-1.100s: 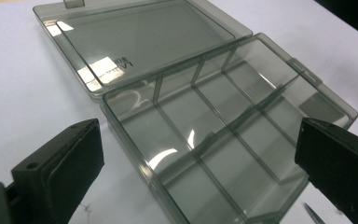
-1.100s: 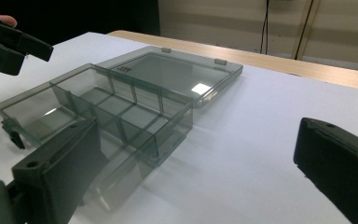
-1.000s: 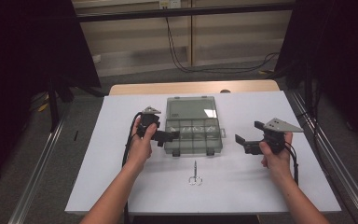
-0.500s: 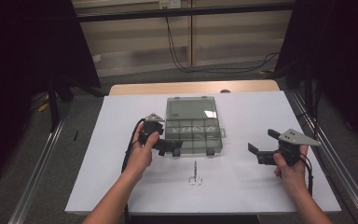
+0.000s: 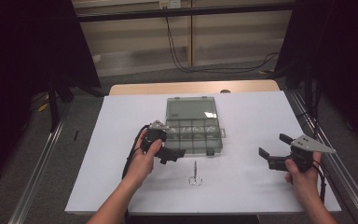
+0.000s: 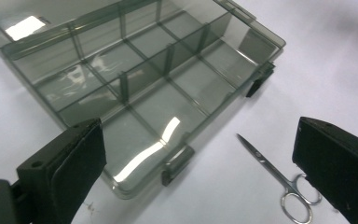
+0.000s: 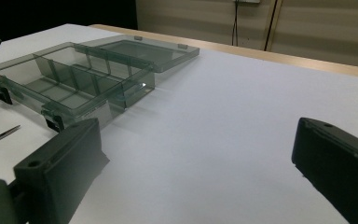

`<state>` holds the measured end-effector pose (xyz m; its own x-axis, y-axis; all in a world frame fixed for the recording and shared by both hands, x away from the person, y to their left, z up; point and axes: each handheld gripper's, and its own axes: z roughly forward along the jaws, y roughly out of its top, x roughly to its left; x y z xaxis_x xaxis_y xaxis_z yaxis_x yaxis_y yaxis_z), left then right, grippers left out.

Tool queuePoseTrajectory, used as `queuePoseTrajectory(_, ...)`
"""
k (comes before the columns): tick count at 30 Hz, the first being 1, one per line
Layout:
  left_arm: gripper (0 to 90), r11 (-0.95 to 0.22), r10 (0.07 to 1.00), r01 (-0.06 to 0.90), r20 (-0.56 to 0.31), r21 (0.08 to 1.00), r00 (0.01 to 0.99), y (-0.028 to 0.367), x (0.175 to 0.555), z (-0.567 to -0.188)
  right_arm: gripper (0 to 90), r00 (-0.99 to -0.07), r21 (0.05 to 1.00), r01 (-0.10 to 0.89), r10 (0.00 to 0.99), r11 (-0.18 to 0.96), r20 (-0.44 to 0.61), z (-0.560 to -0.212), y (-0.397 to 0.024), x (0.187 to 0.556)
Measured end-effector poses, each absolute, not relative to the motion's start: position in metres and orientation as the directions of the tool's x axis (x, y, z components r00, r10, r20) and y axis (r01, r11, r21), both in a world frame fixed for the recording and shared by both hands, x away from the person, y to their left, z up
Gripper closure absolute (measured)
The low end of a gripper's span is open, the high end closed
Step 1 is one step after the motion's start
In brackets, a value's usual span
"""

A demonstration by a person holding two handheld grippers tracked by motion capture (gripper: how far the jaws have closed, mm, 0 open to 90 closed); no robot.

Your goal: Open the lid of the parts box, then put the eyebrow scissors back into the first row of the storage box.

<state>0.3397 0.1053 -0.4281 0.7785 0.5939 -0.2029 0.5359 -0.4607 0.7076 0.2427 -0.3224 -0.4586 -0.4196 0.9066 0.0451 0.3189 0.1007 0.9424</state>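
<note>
— Where are the scissors (image 5: pixel 195 175)?
— On the white table (image 5: pixel 251 121), just before the open box (image 5: pixel 195 130). The left gripper (image 5: pixel 177 155), jaws wide, frames them; the right gripper (image 5: pixel 272 150), also wide, sees just their tip.

The left gripper (image 5: pixel 176 154) sits in the person's left hand (image 5: pixel 145 151), just off the near left corner of the compartment box (image 5: pixel 193 126), its jaws spread wide and pointing toward the box's front edge. The left forearm runs up from the near edge, angled toward the box. The right gripper (image 5: pixel 274 145) is held in the right hand (image 5: pixel 302 170), well apart from the box on its right side, jaws wide open and facing back toward it.
</note>
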Motion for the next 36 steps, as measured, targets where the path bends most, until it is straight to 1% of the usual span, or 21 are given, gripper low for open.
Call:
queuePoseTrajectory(8, 2.6, -0.480, 0.569, 0.530, -0.211, 0.699, 0.794, 0.093, 0.331, -0.429, 1.3, -0.417, 0.949, 0.303, 0.908, 0.084, 0.053, -0.461, -0.332, 0.237)
queuePoseTrajectory(13, 2.1, -0.487, 0.543, 0.545, -0.252, 0.683, 0.801, 0.089, 0.325, -0.430, 1.6, -0.424, 0.954, 0.286, 0.904, 0.087, 0.045, -0.461, -0.334, 0.236)
queuePoseTrajectory(16, 1.6, -0.478, 0.534, 0.541, -0.260, 0.693, 0.804, 0.086, 0.320, -0.432, 1.6, -0.425, 0.955, 0.283, 0.904, 0.085, 0.045, -0.461, -0.336, 0.234)
queuePoseTrajectory(20, 1.7, -0.489, 0.525, 0.548, -0.273, 0.679, 0.807, 0.082, 0.316, -0.434, 1.8, -0.420, 0.955, 0.286, 0.906, 0.074, 0.055, -0.463, -0.339, 0.234)
queuePoseTrajectory(26, 4.4, -0.510, 0.519, 0.549, -0.273, 0.662, 0.810, 0.073, 0.306, -0.442, 2.3, -0.416, 0.957, 0.285, 0.907, 0.060, 0.067, -0.465, -0.342, 0.233)
queuePoseTrajectory(33, 6.5, -0.525, 0.517, 0.549, -0.270, 0.650, 0.813, 0.062, 0.296, -0.448, 2.6, -0.434, 0.955, 0.287, 0.899, 0.076, 0.059, -0.468, -0.338, 0.232)
queuePoseTrajectory(36, 8.8, -0.521, 0.525, 0.551, -0.264, 0.651, 0.809, 0.058, 0.293, -0.450, 2.7, -0.444, 0.954, 0.287, 0.894, 0.090, 0.050, -0.469, -0.335, 0.231)
